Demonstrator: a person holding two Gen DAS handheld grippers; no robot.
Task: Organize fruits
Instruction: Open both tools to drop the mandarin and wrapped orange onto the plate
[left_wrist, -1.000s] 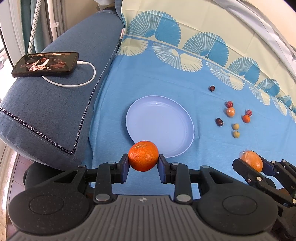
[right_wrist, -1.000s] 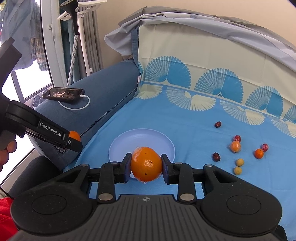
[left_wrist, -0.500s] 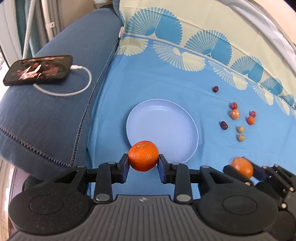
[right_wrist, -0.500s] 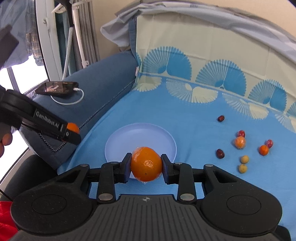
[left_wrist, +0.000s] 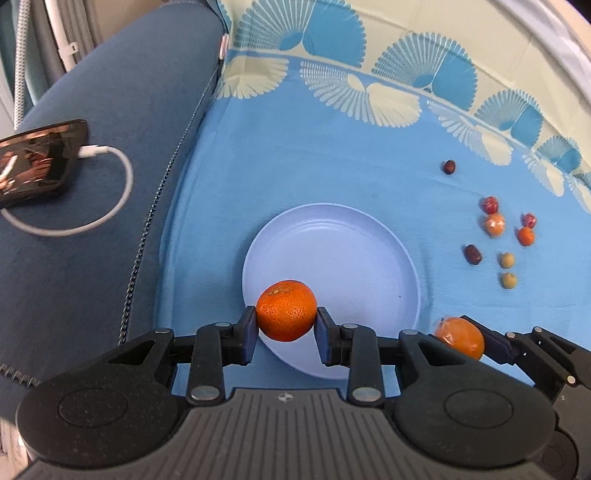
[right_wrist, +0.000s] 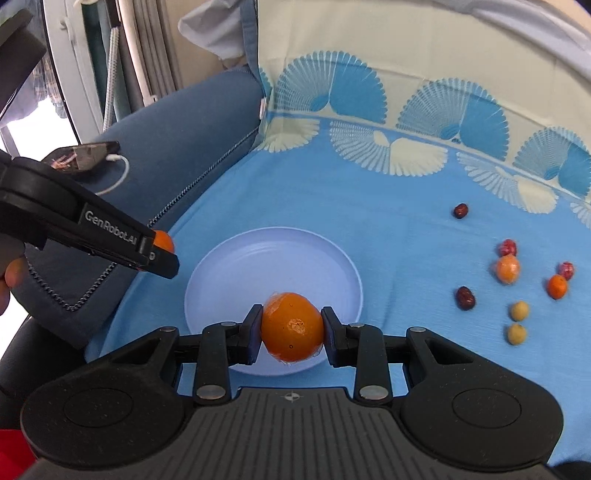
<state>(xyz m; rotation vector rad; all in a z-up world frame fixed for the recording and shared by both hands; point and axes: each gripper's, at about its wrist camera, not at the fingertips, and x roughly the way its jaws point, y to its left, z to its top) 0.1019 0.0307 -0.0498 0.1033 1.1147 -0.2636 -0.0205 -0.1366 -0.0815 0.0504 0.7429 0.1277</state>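
My left gripper (left_wrist: 286, 334) is shut on a rough-skinned tangerine (left_wrist: 286, 310), held over the near left rim of a pale blue plate (left_wrist: 332, 251). My right gripper (right_wrist: 291, 334) is shut on a smoother orange (right_wrist: 292, 326) in clear wrap, over the plate's (right_wrist: 273, 258) near edge. Each gripper shows in the other's view: the right one (left_wrist: 476, 338) at lower right with its orange (left_wrist: 460, 338), the left one (right_wrist: 162, 254) at left with its tangerine (right_wrist: 163, 242). The plate holds no fruit.
Several small fruits lie on the blue cloth right of the plate: dark dates (left_wrist: 472, 254), red ones (left_wrist: 490, 204), small orange ones (left_wrist: 525, 236) and yellowish ones (left_wrist: 507, 260). A phone (left_wrist: 37, 162) with a white cable (left_wrist: 110, 206) rests on the blue armrest (left_wrist: 110, 110) at left.
Both grippers have moved forward and down toward the plate, each keeping its fruit. The plate and small fruits now look larger and nearer.
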